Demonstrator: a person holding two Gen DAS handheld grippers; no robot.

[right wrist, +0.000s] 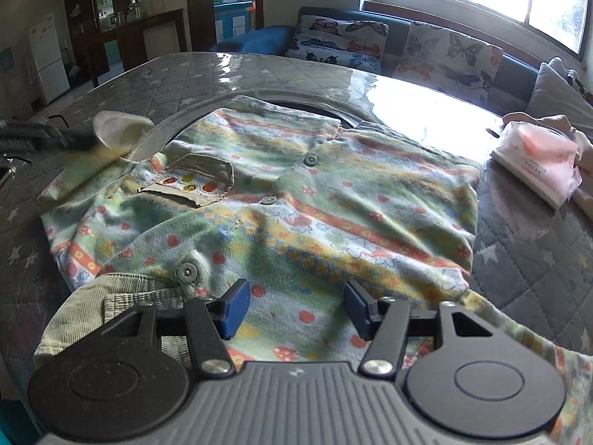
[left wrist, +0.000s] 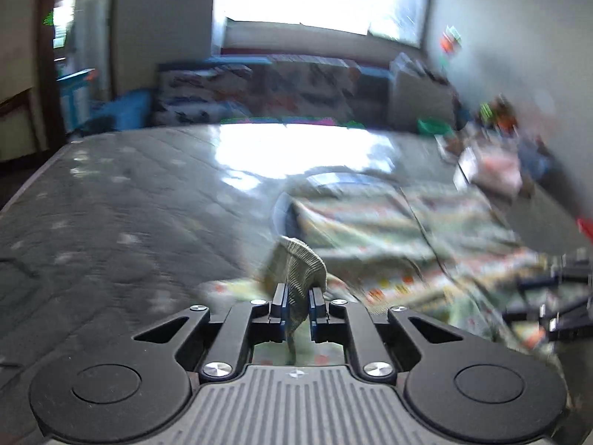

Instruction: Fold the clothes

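While the left wrist view is smearing with motion blur, the left gripper [left wrist: 297,306] is showing clearly enough: its blue-padded fingers are pinching a ribbed olive-green cuff [left wrist: 304,267] of the garment, and the fabric is standing up in a fold between the jaws. Beyond it, the small multicoloured patterned child's garment [left wrist: 389,230] is lying to the right on the grey quilted star-print table cover [left wrist: 129,200], which is sitting under a glossy clear sheet that is throwing back window glare.

Right gripper [right wrist: 292,309] is hanging over the near edge of the same garment [right wrist: 296,200], jaws standing wide apart, blue pads [right wrist: 234,309] gripping nothing; whether they are touching the cloth is not clear. Garment is lying spread flat, front up, with grey snap buttons [right wrist: 310,159] running down its middle and a tan-trimmed chest pocket [right wrist: 192,181] left of them. Its olive corduroy collar [right wrist: 96,307] is lying just beside the right gripper's left finger. At far left of this view, the other gripper [right wrist: 55,137] is appearing blurred, with a pale sleeve end [right wrist: 118,128] raised beside it.

A pink-and-white soft tissue pack [right wrist: 537,163] is resting on the cover just off the garment's right edge. A dark blue sofa with butterfly-print cushions [right wrist: 370,42] is standing behind the table, under the window.
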